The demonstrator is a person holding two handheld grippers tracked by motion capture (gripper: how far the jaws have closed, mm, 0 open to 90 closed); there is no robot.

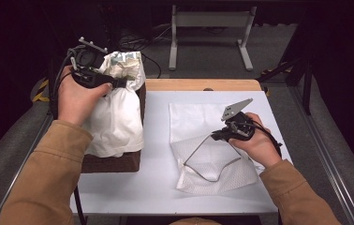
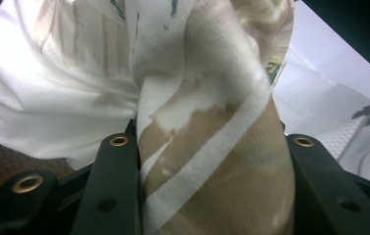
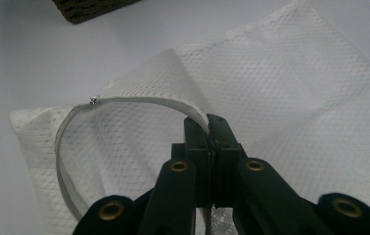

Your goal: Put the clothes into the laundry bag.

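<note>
While gaping, white mesh bag (image 3: 290, 98)

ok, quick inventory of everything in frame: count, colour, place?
white mesh laundry bag: 1, white with grey zip edge, flat on the table right of centre, mouth held open
white garment with tan and white stripes: 1, white, lifted from the basket at table left
brown woven basket: 1, dark brown, left edge of the table
white table top: 1, white, wooden strip at its far edge
grey metal stand: 1, light grey, on the floor beyond the table
left hand-held gripper: 1, black, shut on the garment
right hand-held gripper: 1, black, shut on the bag's zip edge
tan sleeves: 2, tan, bottom corners
</note>
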